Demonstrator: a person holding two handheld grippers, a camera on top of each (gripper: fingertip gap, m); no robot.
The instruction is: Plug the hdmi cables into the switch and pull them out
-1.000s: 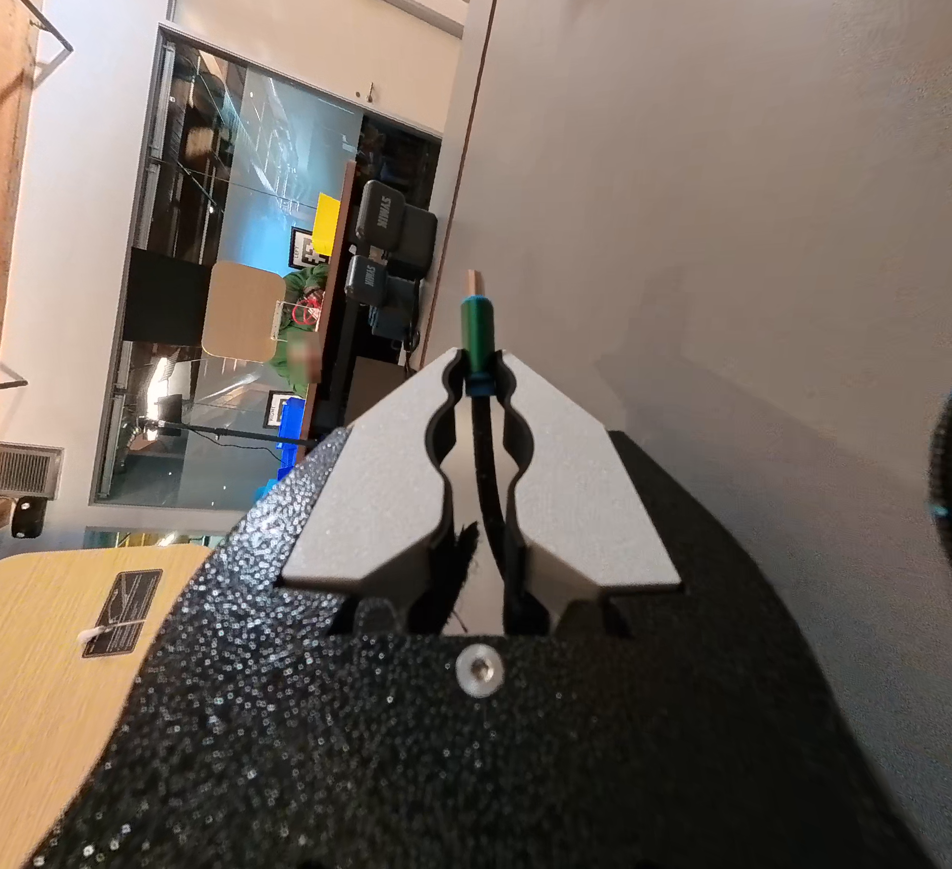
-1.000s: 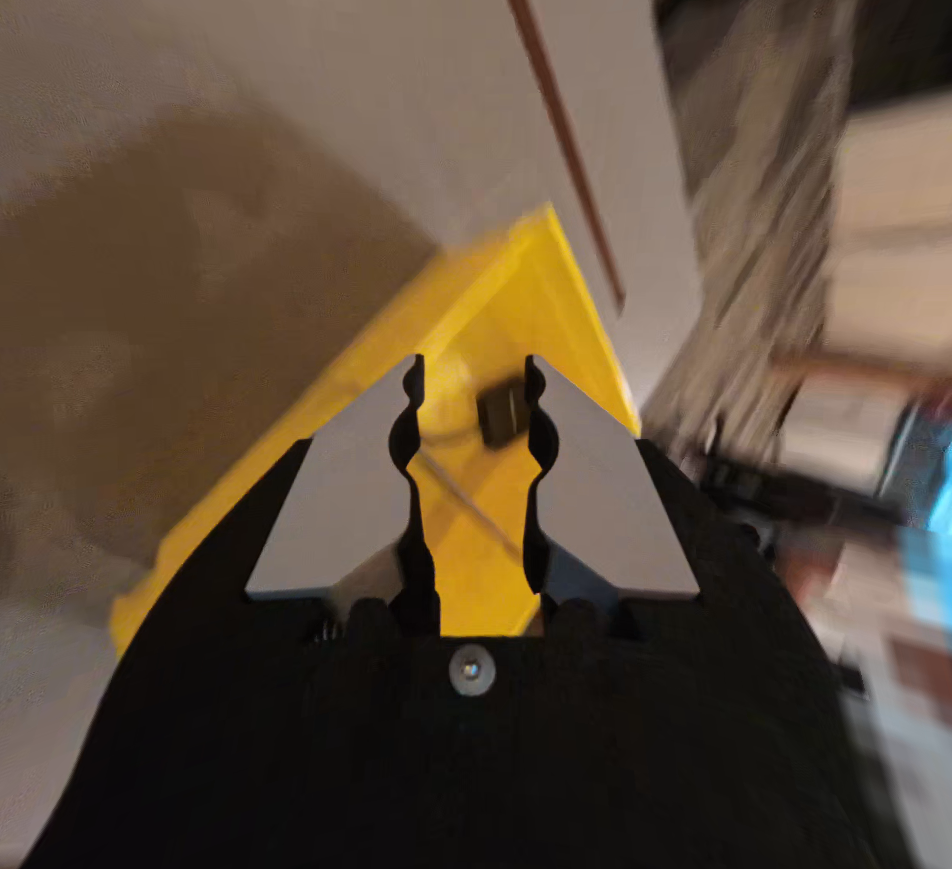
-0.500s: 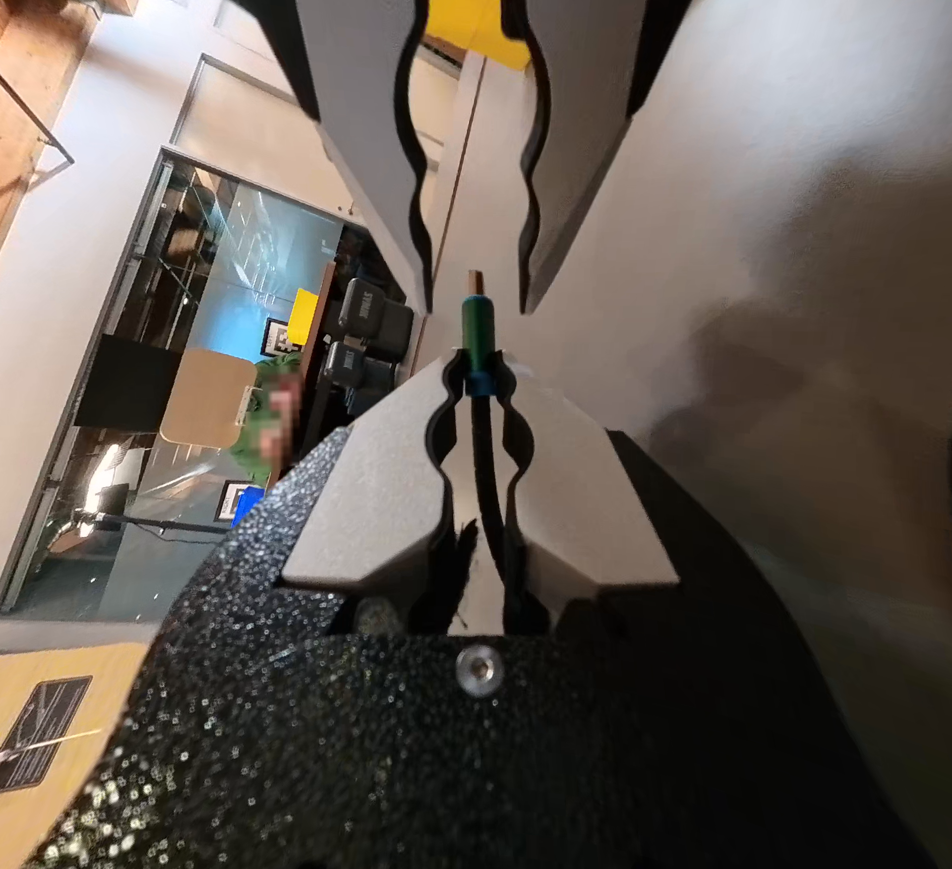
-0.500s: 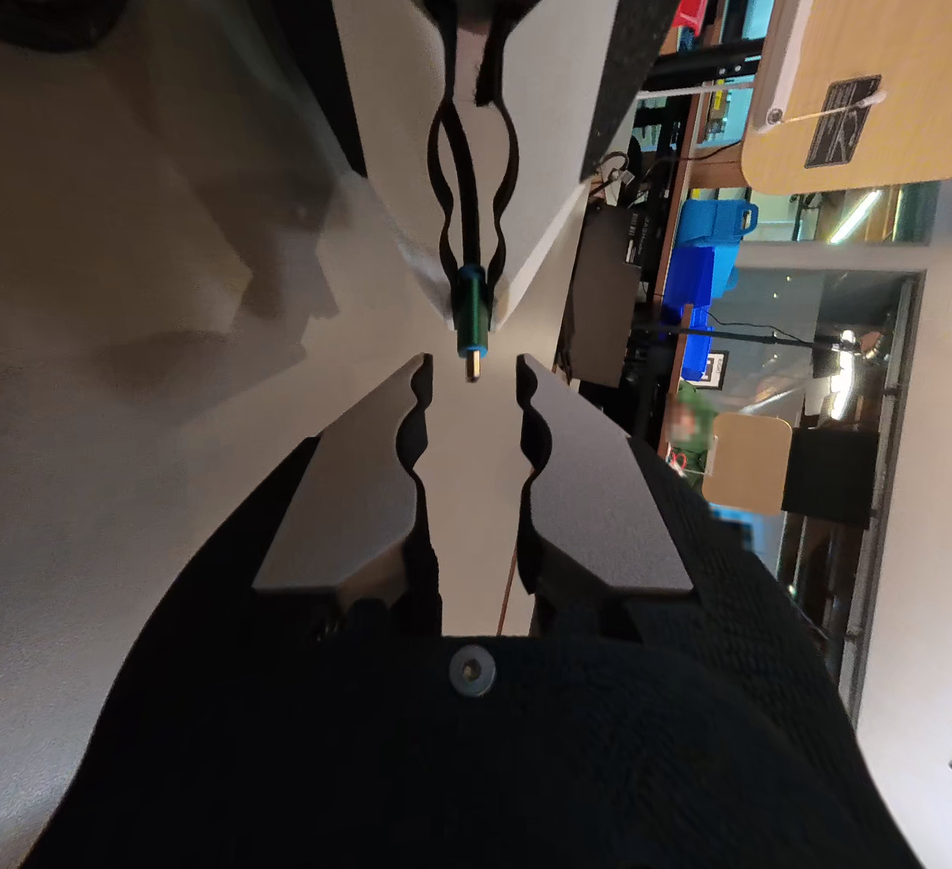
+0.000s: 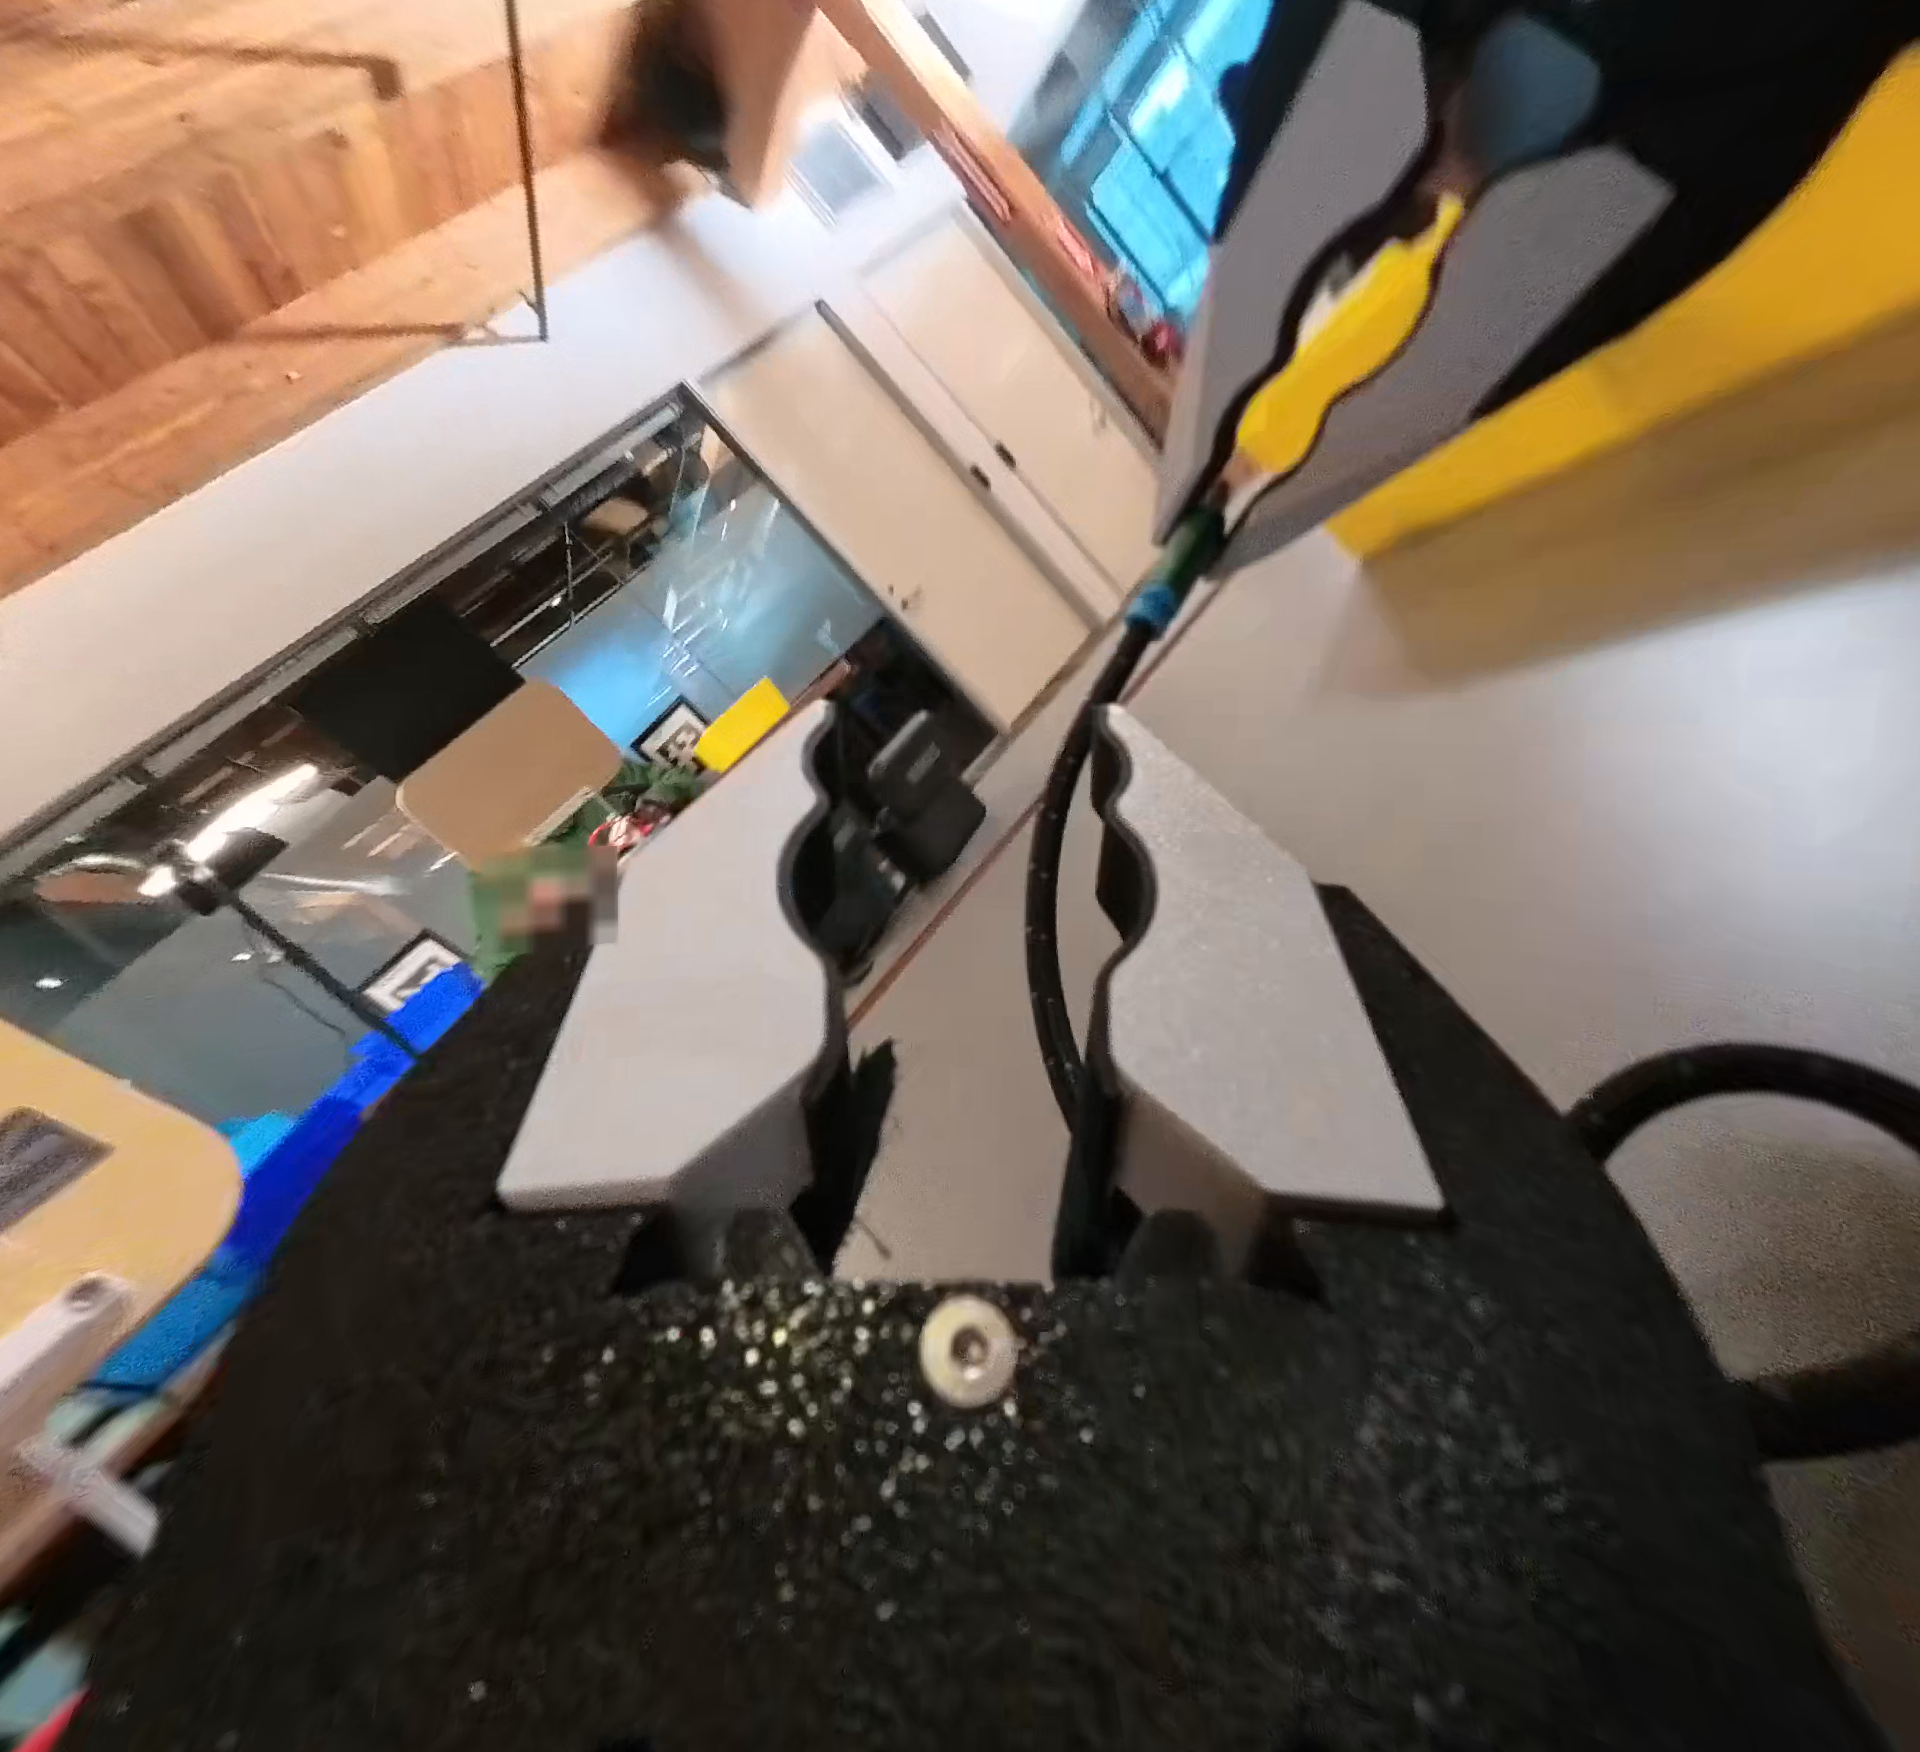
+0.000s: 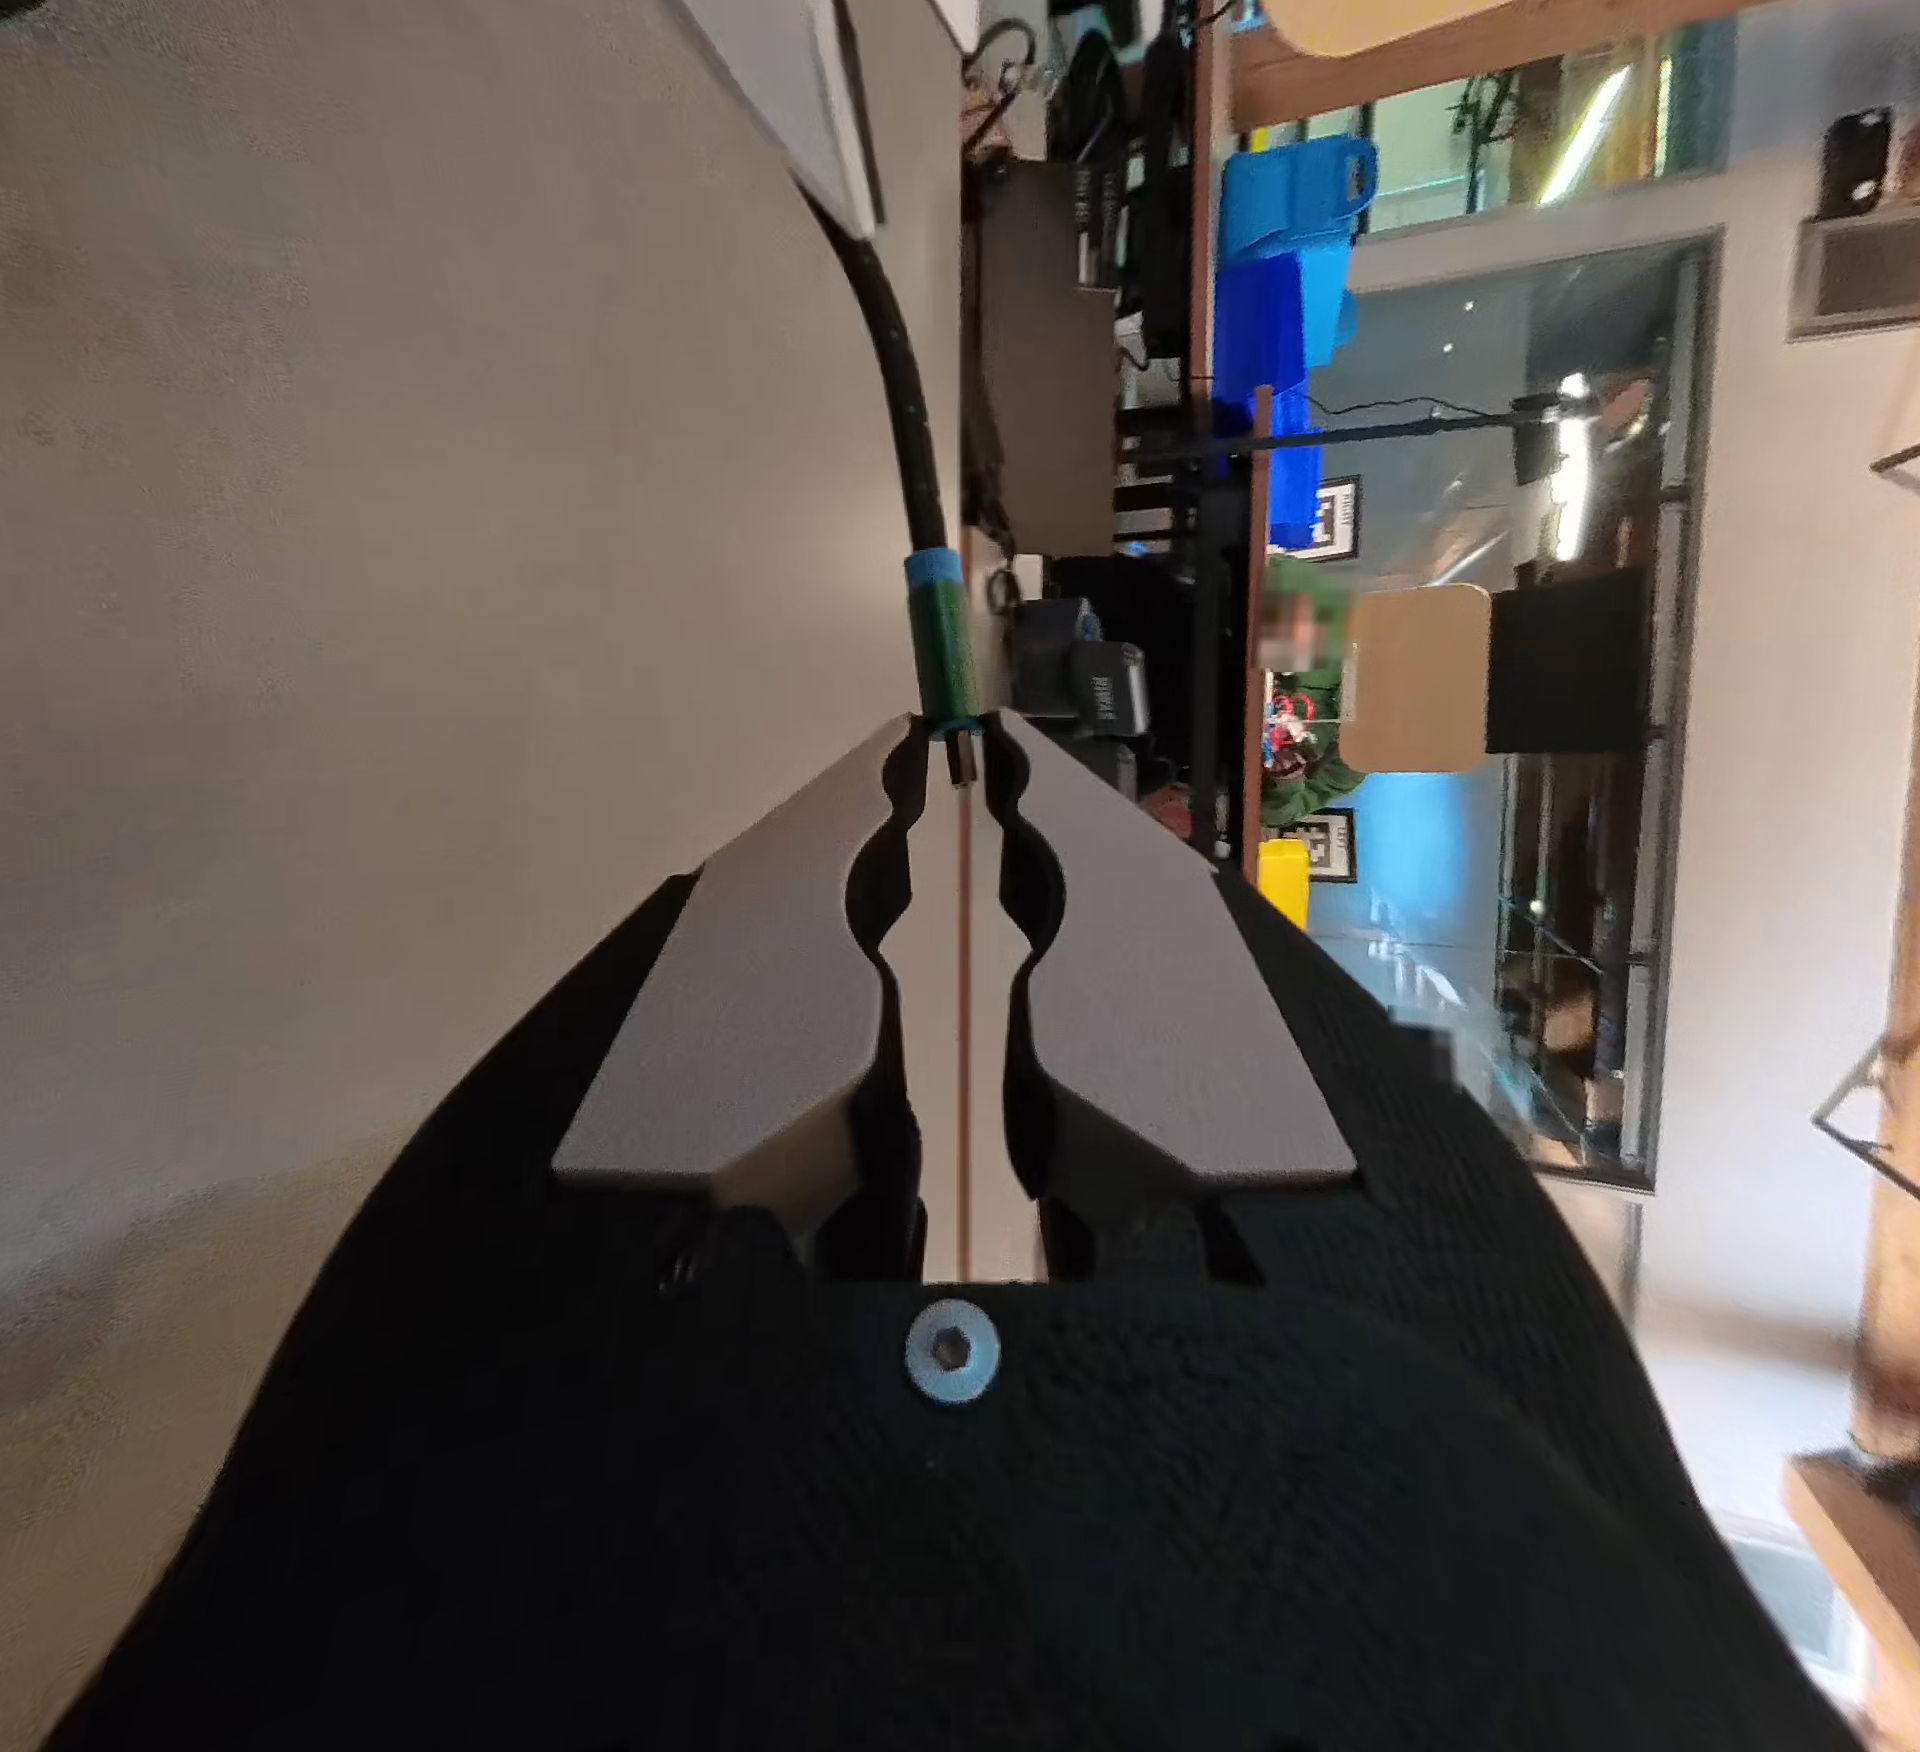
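Note:
A black braided HDMI cable (image 5: pixel 1044 923) ends in a green plug with a blue collar (image 6: pixel 940 642). My right gripper (image 6: pixel 954 726) is shut on the plug's front end, with the metal tip between its fingers. My left gripper (image 5: pixel 966 726) is open. The cable runs loosely between its fingers, close along the right finger (image 5: pixel 1195 954). In the left wrist view the right gripper (image 5: pixel 1210 523) shows at the upper right, holding the plug (image 5: pixel 1179 559). The switch is not in view.
A yellow box (image 5: pixel 1610 414) stands on the grey table (image 5: pixel 1610 819) behind the right gripper. A loop of black cable (image 5: pixel 1714 1079) lies on the table at the right. Beyond the table edge are black cases, blue bins and a glass wall.
My left gripper has opened and let go of the cable. My right gripper has closed on the green plug's front end. Both views have swung around.

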